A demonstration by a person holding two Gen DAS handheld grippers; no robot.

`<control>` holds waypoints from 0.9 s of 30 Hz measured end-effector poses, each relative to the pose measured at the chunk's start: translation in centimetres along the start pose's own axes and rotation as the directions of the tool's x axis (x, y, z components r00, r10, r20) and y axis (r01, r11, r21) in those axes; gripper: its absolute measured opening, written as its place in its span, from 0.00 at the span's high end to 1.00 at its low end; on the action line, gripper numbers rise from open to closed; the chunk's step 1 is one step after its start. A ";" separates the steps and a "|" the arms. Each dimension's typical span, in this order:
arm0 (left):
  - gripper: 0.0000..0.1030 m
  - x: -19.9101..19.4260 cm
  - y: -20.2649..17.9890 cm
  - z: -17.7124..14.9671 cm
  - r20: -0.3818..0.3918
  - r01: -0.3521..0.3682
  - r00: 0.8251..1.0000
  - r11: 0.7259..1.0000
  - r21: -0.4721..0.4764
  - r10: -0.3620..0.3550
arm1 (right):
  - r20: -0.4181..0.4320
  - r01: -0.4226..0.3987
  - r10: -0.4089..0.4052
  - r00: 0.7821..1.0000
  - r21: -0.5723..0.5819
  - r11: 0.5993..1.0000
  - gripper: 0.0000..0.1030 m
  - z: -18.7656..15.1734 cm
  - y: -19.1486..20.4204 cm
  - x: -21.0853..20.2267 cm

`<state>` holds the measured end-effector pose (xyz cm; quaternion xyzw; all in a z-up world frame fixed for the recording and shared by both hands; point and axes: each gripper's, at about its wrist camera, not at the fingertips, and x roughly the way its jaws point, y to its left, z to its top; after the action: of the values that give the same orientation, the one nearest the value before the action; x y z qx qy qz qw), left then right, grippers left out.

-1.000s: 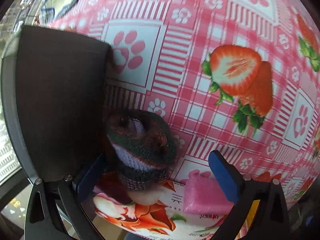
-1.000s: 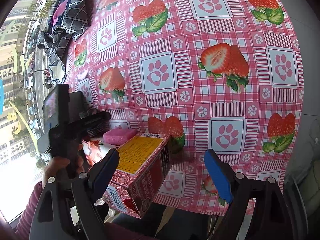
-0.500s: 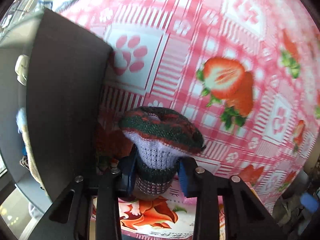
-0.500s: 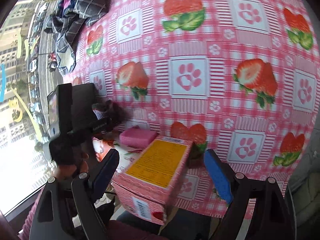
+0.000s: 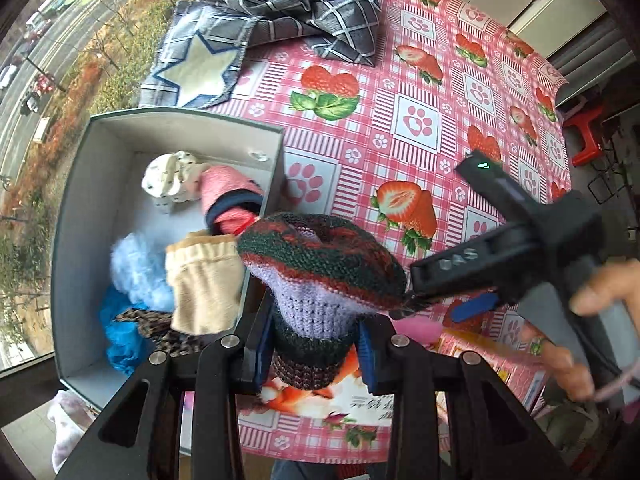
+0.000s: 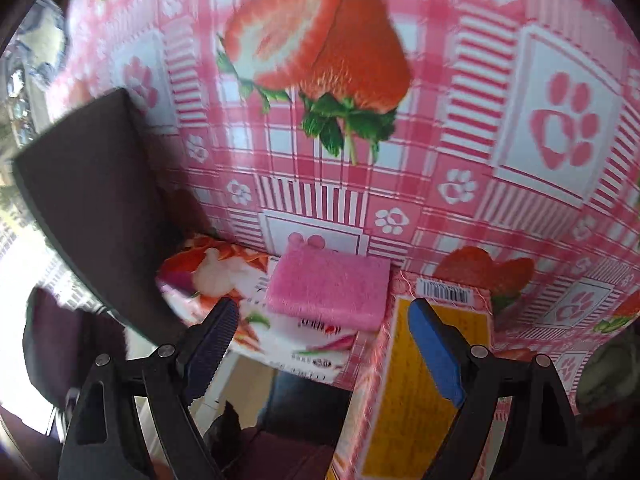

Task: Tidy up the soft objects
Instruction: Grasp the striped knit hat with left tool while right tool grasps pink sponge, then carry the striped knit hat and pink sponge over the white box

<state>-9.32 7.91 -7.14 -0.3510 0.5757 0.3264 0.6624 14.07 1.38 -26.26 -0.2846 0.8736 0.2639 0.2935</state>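
Observation:
My left gripper (image 5: 314, 350) is shut on a rolled knitted sock (image 5: 320, 276), striped green, red and lilac, and holds it up beside the right wall of a grey storage box (image 5: 80, 200). The box holds several soft items: a beige pouch (image 5: 204, 280), a pink sock (image 5: 230, 196), a white dotted sock (image 5: 168, 178) and blue fluff (image 5: 138, 266). My right gripper (image 6: 320, 328) is open, its jaws on either side of a pink sponge (image 6: 330, 288) lying on a flowered packet (image 6: 224, 280). The right gripper also shows in the left wrist view (image 5: 476, 308).
A pink and yellow carton (image 6: 424, 380) stands right of the sponge. The box's dark outer wall (image 6: 96, 200) rises at the left. A checked grey cloth (image 5: 288, 4) lies at the far side of the strawberry tablecloth (image 5: 420, 120). The table's front edge is close below.
My left gripper closed on the knitted sock and lifted it up beside the box. My right gripper moved down and forward to the pink sponge.

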 end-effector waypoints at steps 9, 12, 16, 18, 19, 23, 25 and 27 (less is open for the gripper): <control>0.62 0.4 1.6 -1.6 -0.004 -0.017 1.000 0.999 -0.030 0.017 | -0.073 0.109 -0.111 0.991 -0.031 0.994 0.29 1.1 1.8 3.3; 0.62 0.3 1.8 -1.8 -0.007 -0.017 1.000 1.000 -0.027 0.016 | -0.072 0.113 -0.115 0.991 -0.039 0.993 0.30 0.8 2.0 3.6; 0.62 0.3 1.6 -1.9 -0.006 -0.015 1.000 1.000 -0.015 0.014 | -0.028 0.044 -0.044 0.999 -0.027 0.999 0.30 -0.1 2.0 3.2; 0.62 0.2 1.5 -1.9 -0.002 -0.017 1.000 1.000 -0.008 0.017 | 0.016 0.012 -0.011 1.000 -0.023 1.000 0.30 -1.1 1.3 1.8; 0.62 0.1 1.4 -1.9 0.000 -0.016 1.000 1.000 -0.004 0.016 | 0.043 -0.001 0.002 0.999 -0.022 1.000 0.30 -1.6 1.2 1.0; 0.62 -0.2 0.9 -2.0 0.007 -0.019 1.000 1.000 0.020 0.019 | 0.190 -0.028 0.034 0.981 -0.038 0.999 0.30 -4.4 0.6 -2.8; 0.62 -0.4 0.5 -2.2 0.010 -0.021 1.000 0.999 0.036 0.021 | 0.263 -0.032 0.043 0.964 -0.046 0.998 0.30 -6.3 0.5 -4.5; 0.62 -0.7 0.2 -2.4 0.013 -0.019 1.000 0.999 0.047 0.018 | 0.340 -0.033 0.052 0.939 -0.060 0.998 0.30 -8.3 0.9 -6.2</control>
<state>-10.88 6.04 -6.65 -0.3280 0.5825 0.3208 0.6710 14.59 -1.08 -16.11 -0.2234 0.8081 0.3387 0.4271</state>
